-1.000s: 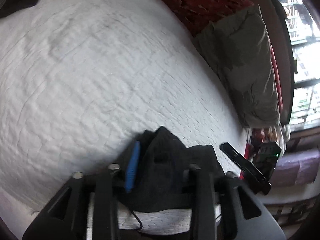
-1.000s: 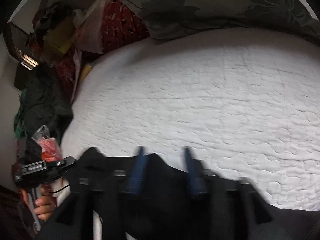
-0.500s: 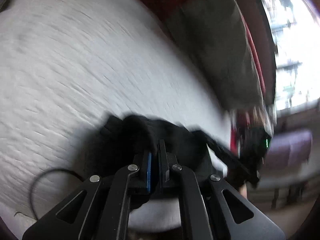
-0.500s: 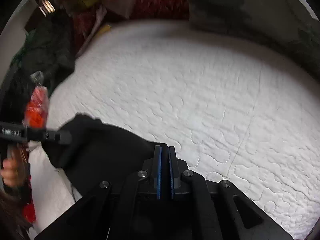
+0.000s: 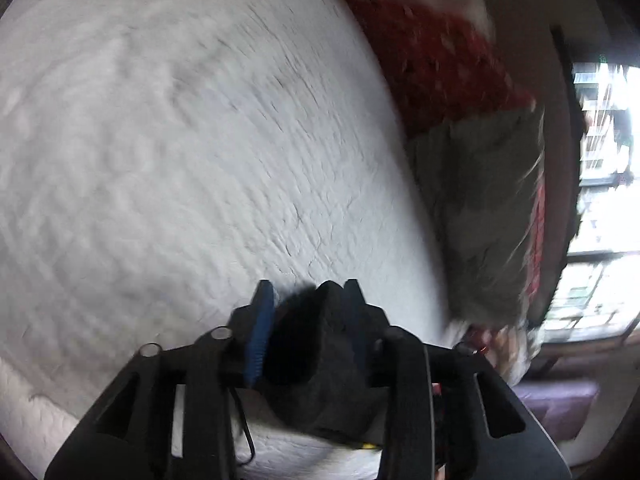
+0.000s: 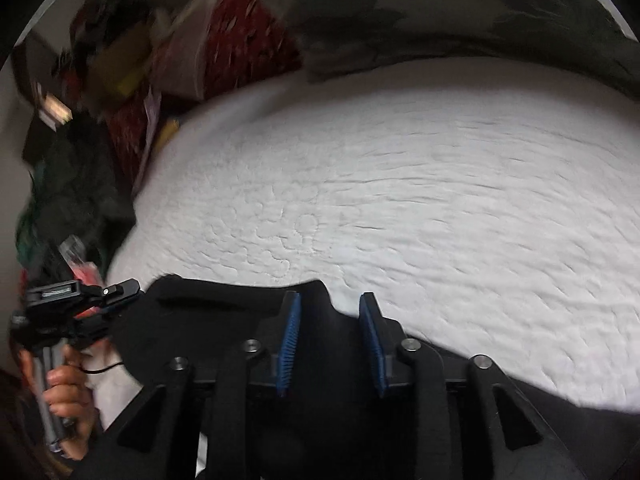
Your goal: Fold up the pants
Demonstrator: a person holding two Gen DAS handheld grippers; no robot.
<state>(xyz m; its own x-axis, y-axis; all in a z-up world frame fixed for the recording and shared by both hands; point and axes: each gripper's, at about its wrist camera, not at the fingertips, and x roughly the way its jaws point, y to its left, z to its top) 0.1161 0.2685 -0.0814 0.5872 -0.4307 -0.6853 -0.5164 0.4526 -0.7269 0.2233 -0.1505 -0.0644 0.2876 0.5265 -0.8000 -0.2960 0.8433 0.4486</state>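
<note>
The pants [image 6: 224, 320], black and bunched, lay at the near edge of the bed [image 6: 420, 200], on its white quilted cover. In the right wrist view the dark cloth ran from the left tongs [image 6: 120, 290] at one end across to the right tongs [image 6: 330, 312], and more of it trailed off to the right along the bed's edge.

The right tongs stood apart, blue pads well separated, with a hump of cloth lying between them but not pinched. In the left wrist view the left tongs [image 5: 306, 296] were likewise apart, a wad of pants [image 5: 316, 360] sitting in the gap. The person's hand [image 6: 64, 396] held the left tool's handle.

This looked like the opening step: taking hold of the garment, probably at the waistband, so it could be lifted and spread flat. The fold itself had not begun. The next move seemed to call for both tongs to close firmly on a single edge of cloth, not a thick bunch, then draw apart to stretch it across the bed. The pictures were blurred, so which part of the pants sat in each gap could not be told.
</note>
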